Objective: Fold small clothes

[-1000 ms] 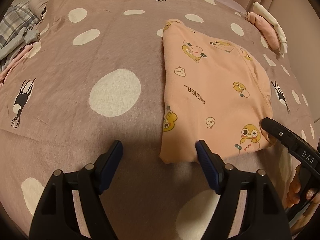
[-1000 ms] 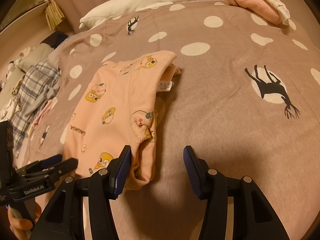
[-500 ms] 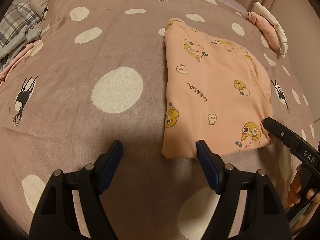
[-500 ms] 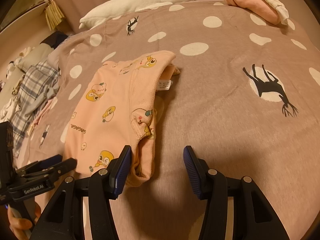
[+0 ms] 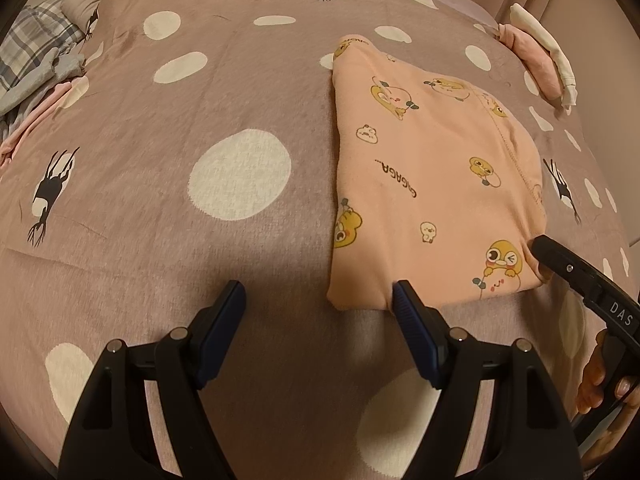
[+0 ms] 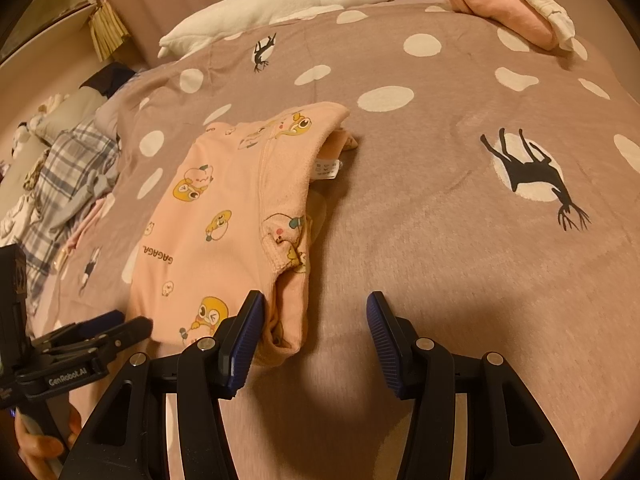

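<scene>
Two black grippers with blue ribbed pads stand open over a mauve fleece bedspread (image 5: 168,184) with cream dots and black deer prints. The folded peach garment with yellow cartoon ducks (image 5: 424,184) lies flat on it, right of centre in the left wrist view, its long axis running from the lower edge toward the upper part of the frame. The left gripper (image 5: 320,304) holds nothing; its right pad is just at the garment's near edge. The right gripper (image 6: 314,312) is also empty, its left pad beside the garment's near right corner. A white goose plush (image 6: 280,4) lies at the top, folded pink and white cloths (image 6: 516,4) upper right, plaid fabric (image 6: 68,176) at left.
</scene>
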Tool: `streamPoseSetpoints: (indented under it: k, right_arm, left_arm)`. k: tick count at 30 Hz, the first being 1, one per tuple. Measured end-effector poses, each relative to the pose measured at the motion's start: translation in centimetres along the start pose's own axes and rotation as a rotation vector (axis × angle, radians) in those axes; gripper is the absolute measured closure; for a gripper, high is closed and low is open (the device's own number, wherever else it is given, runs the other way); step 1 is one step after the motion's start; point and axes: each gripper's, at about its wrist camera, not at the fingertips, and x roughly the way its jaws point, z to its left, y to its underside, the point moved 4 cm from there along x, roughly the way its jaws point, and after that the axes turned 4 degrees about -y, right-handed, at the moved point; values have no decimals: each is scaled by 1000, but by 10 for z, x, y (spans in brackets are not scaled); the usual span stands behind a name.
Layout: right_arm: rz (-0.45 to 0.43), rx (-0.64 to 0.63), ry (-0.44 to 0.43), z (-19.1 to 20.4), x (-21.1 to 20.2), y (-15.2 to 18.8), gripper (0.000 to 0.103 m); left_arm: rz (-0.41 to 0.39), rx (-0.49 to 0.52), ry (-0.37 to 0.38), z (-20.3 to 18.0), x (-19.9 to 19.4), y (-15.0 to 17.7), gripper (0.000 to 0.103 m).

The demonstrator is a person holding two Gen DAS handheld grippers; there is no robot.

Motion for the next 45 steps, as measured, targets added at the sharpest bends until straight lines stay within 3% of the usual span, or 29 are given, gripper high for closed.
streamPoseSetpoints:
  k: [19,27,31,37,45]
  right_arm:
    - [2,2,24,-2,-12,4,51]
    - [-22,-54,49,12,-31,8,51]
    - [-46,-80,53,21,-43,9,39]
    - [-83,-119,29,37,-64,10,33]
    - [-122,-174,9,57,-85,13,20]
  left_arm:
    - [14,-29,-50,10,-7,7,20]
    - [-7,-60,-26,17,-25,15,20]
    - [-34,-63,-9,15,-41,18,16]
    - [-88,-63,-5,13,-61,16,1]
    - [-145,-48,-21,10,-86,18,1]
